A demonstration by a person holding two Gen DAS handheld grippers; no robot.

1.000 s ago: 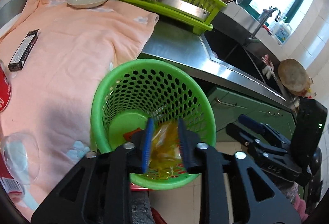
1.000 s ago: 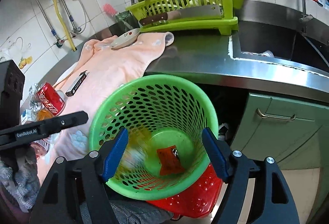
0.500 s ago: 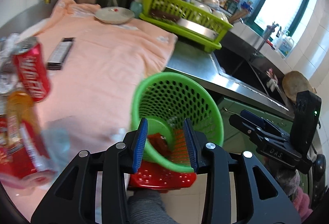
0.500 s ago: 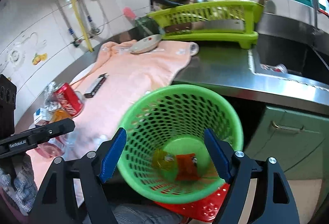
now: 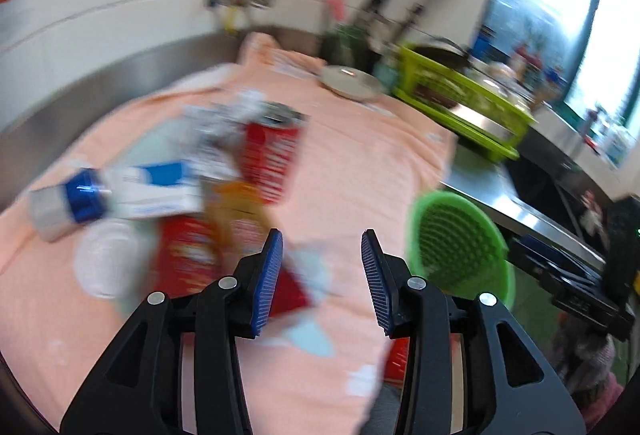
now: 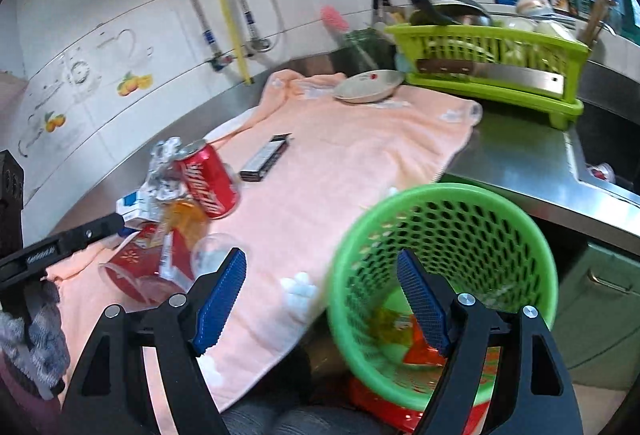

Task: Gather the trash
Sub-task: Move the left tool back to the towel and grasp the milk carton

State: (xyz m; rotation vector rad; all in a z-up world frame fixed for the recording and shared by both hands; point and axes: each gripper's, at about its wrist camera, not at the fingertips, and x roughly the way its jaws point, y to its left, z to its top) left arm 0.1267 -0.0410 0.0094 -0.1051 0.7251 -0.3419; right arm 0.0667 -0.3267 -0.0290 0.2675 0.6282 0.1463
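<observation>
- The left claw [image 5: 322, 277] has nothing between its blue pads and its jaws are opening, low in the frame above the pink towel [image 5: 360, 175].
- The right claw [image 6: 320, 299] stands spread wide and empty.
- The green basket [image 6: 448, 271] is at lower right, with yellow and red wrappers [image 6: 400, 335] inside.
- The red can [image 6: 210, 183] lies with other trash at middle left on the worktop [image 6: 520, 159].

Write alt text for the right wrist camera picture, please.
Open blue-padded tongs hang empty over a peach towel on a steel kitchen counter. A green perforated plastic basket with wrappers inside sits at the right, and a red drink can lies among litter at the left.
</observation>
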